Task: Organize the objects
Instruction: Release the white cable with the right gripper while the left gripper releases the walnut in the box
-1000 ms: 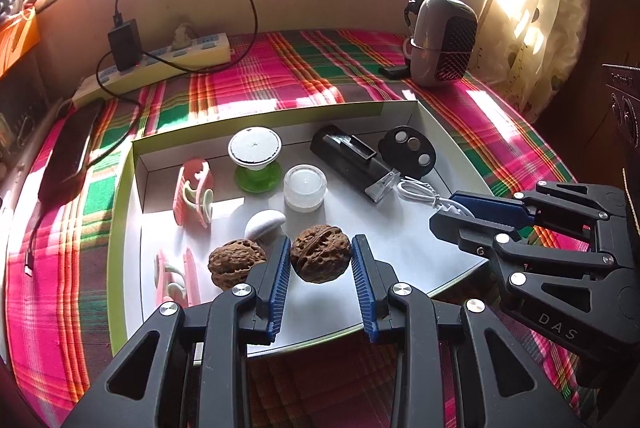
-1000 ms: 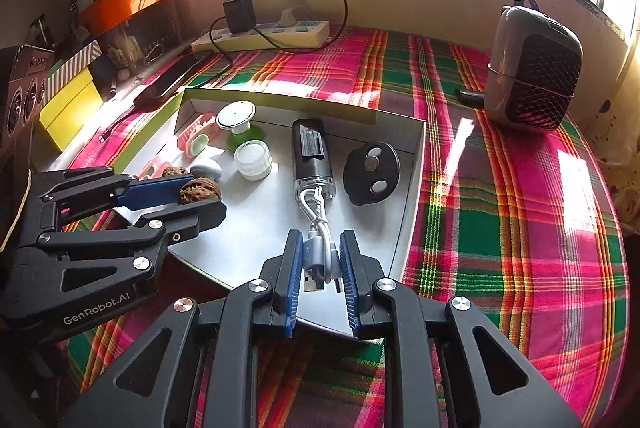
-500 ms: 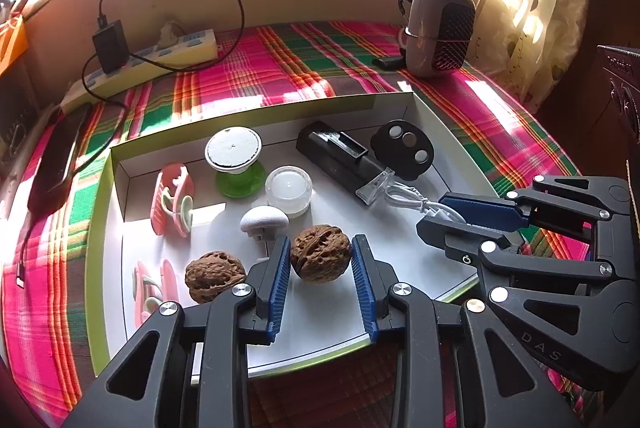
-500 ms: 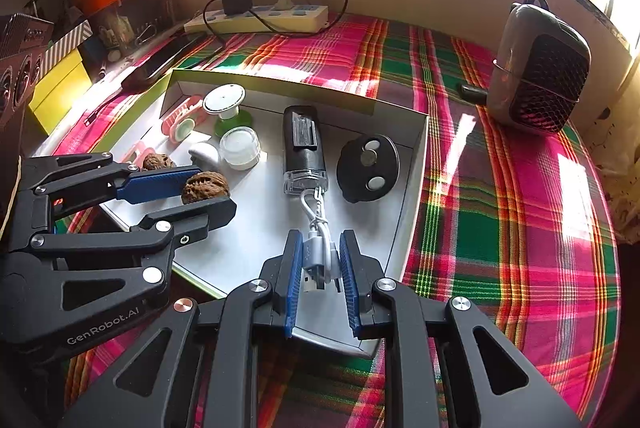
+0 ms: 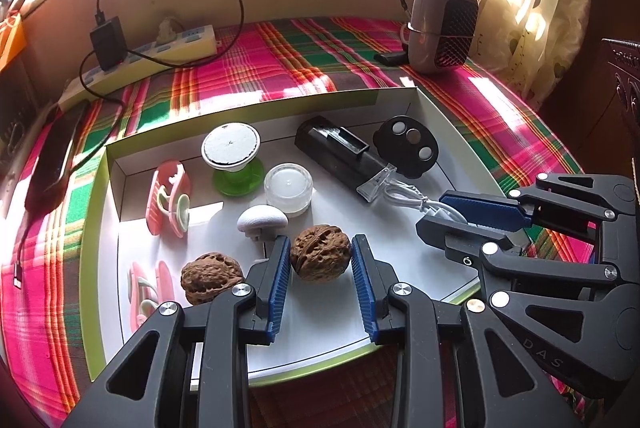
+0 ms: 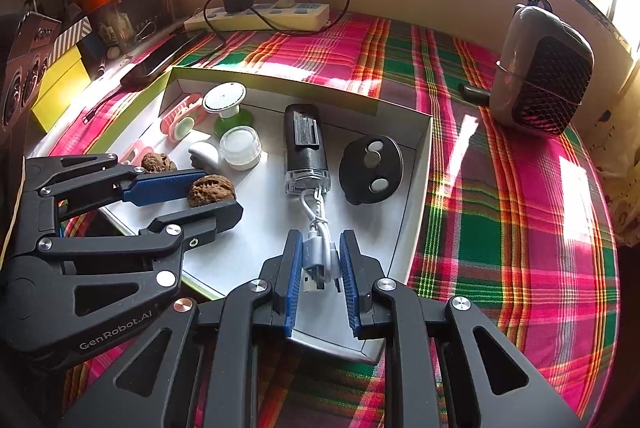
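Two brown wrinkled walnuts [image 5: 320, 258], two pink plastic clips [image 5: 168, 201], one clear round plastic jar [image 5: 288, 187], one black cylindrical device [image 5: 336, 151], one black oval disc [image 5: 406, 145].

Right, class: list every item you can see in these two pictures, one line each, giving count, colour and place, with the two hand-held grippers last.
Box: one, white inside with green rim, on the plaid cloth.
Walnuts: two, brown; one between the left gripper's jaws, one beside it in the box.
Black device: one, mid-box, white cable attached.
Round black disc: one, right of the device.
Clear jar: one, mid-box.
Green-based spool: one, back of the box.
Pink clips: two, left side of the box.
White mushroom-shaped piece: one, by the walnuts.
Power strip: one, pale, by the wall.
Heater: one, grey, far right.
Left gripper: black and blue, holding the walnut.
Right gripper: black and blue, shut on the cable.
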`<state>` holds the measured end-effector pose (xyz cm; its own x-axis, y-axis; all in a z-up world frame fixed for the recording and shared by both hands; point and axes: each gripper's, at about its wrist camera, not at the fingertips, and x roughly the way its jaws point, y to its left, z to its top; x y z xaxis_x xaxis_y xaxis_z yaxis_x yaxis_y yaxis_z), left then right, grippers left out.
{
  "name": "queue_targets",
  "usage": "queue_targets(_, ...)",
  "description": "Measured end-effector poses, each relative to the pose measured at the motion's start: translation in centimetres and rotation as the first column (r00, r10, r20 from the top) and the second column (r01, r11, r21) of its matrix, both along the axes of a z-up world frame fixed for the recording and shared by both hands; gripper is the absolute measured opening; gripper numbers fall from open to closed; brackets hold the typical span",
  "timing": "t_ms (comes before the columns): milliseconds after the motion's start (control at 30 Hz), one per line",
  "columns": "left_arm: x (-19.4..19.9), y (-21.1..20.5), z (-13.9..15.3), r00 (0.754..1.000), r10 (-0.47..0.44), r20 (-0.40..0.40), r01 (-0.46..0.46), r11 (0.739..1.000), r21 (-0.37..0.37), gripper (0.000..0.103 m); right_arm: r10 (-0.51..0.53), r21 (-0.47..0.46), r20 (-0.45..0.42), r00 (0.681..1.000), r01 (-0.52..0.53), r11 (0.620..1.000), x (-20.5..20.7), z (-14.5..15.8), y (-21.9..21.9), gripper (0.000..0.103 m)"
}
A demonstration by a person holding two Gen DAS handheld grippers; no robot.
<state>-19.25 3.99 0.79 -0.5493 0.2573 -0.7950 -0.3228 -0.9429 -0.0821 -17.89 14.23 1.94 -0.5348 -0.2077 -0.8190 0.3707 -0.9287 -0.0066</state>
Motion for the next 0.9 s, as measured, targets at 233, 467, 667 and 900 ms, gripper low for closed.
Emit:
queue_targets(233, -0.06, -0.03, -0.04, 1.0, 0.008, 0.004, -0.008, 1.0, 0.002, 0.029, -0.007, 0.008, 0.0, 1.0, 0.007, 1.0, 0.05, 0.02, -0.15, 0.02)
queue_targets(467, -0.09, -0.05, -0.06, 1.0, 0.007, 0.004, -0.007, 1.0, 0.003, 0.029, -0.006, 0.006, -0.001, 1.0, 0.006, 1.0, 0.01, 0.01, -0.12, 0.02)
queue_targets(667, -0.09, -0.02, -0.04, 1.0, 0.007, 0.004, -0.007, 1.0, 0.002, 0.029, -0.009, -0.004, -0.001, 1.0, 0.009, 1.0, -0.07, -0.01, -0.09, 0.021)
queue_targets(900, -0.04, -0.12, 0.01, 1.0, 0.013, 0.003, -0.013, 1.0, -0.002, 0.03, -0.019, -0.012, -0.006, 1.0, 0.019, 1.0, 0.13, 0.12, 0.04, 0.026)
